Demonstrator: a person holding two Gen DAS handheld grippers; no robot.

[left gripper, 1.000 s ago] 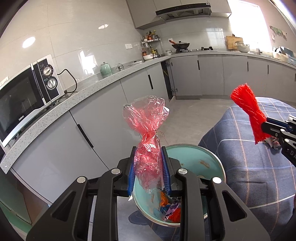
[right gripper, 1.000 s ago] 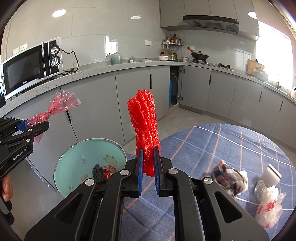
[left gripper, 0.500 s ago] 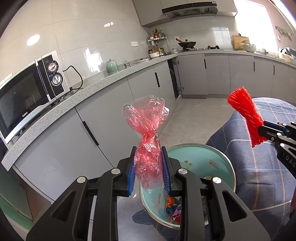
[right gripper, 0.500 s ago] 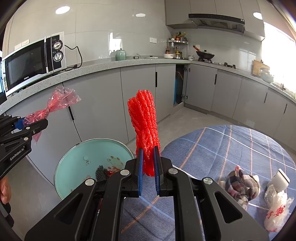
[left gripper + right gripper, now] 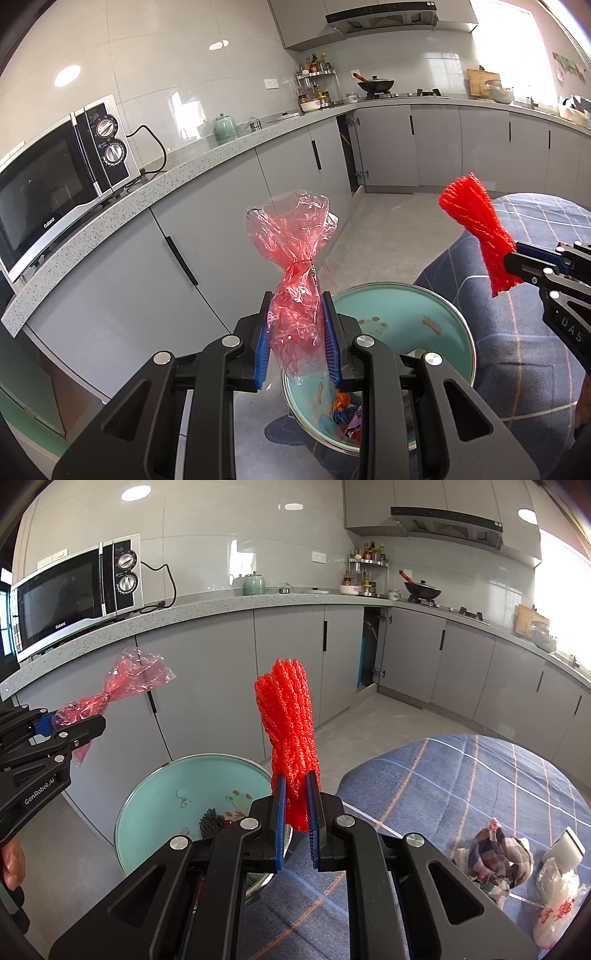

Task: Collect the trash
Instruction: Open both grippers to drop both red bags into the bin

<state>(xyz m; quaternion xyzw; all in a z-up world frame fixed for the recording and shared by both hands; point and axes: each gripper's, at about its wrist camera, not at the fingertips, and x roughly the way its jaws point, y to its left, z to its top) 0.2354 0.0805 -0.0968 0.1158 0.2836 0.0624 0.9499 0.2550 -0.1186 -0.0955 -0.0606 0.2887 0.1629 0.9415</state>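
My left gripper [image 5: 297, 314] is shut on a crumpled red plastic wrapper [image 5: 295, 258] that stands up between its blue pads. It hangs over the near rim of a round teal bin [image 5: 406, 314] with several bits of trash at its bottom. My right gripper [image 5: 295, 797] is shut on a bundle of red foam netting [image 5: 290, 731], held upright just right of the teal bin [image 5: 166, 805]. In the left wrist view the netting [image 5: 476, 229] and right gripper [image 5: 517, 262] show at the right; in the right wrist view the wrapper [image 5: 122, 686] and left gripper [image 5: 92, 727] show at the left.
A table under a blue plaid cloth [image 5: 461, 794] lies to the right, bearing a crumpled checked rag [image 5: 495, 856], a white plastic bag [image 5: 554, 904] and a small white cup [image 5: 565, 845]. Grey cabinets [image 5: 221, 686] and a counter with a microwave [image 5: 74, 594] run behind the bin.
Both views have shifted slightly; the bin now sits a bit further right under the left gripper, and the right gripper with the netting has drifted closer to the bin. Both grips are unchanged.
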